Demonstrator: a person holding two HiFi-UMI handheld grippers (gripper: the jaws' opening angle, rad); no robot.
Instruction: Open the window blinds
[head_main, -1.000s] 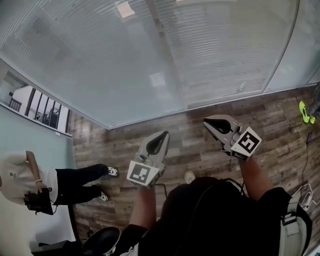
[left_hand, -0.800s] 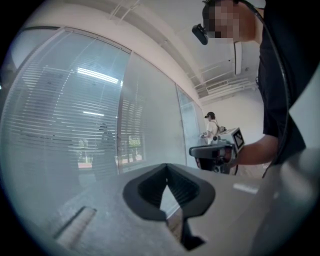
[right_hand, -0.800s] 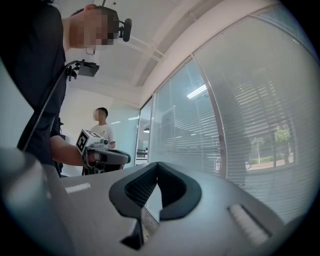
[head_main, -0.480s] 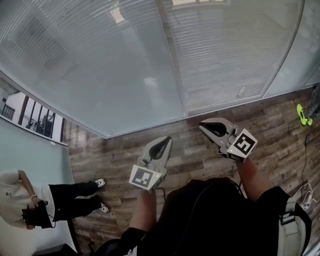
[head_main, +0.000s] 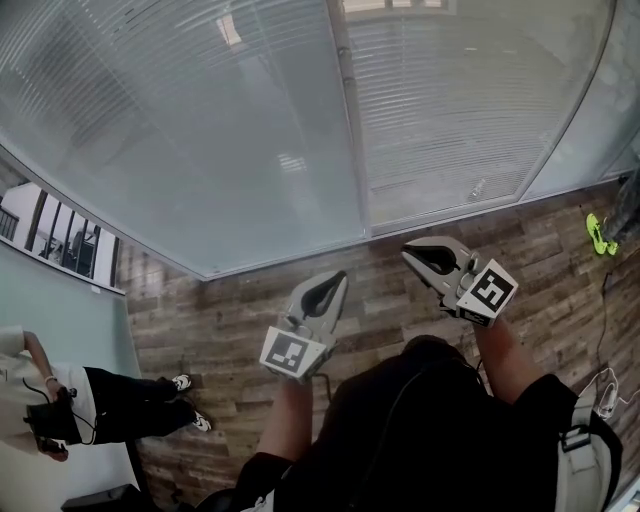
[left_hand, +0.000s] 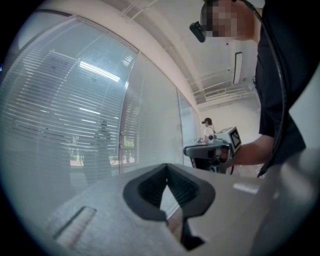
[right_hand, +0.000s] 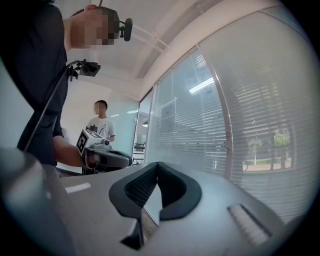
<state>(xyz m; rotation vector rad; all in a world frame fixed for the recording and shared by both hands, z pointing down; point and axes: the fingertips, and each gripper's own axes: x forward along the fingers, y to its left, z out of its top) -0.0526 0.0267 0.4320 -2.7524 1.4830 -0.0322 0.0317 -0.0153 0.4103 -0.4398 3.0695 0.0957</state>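
White slatted blinds hang closed behind a glass wall, split by an upright frame post; a second pane of blinds lies to its right. My left gripper is held level over the wooden floor, short of the glass, with its jaws shut and nothing between them. My right gripper is beside it, also shut and empty. In the left gripper view the blinds fill the left side beyond the left gripper. In the right gripper view the blinds stand to the right of the right gripper.
A person stands at the lower left holding a dark device. The wood plank floor runs along the foot of the glass wall. A bright green object lies at the far right, with white cables below it.
Both grippers have shifted a little along the glass wall, still shut and side by side. The bystander has slid toward the picture's lower left corner.
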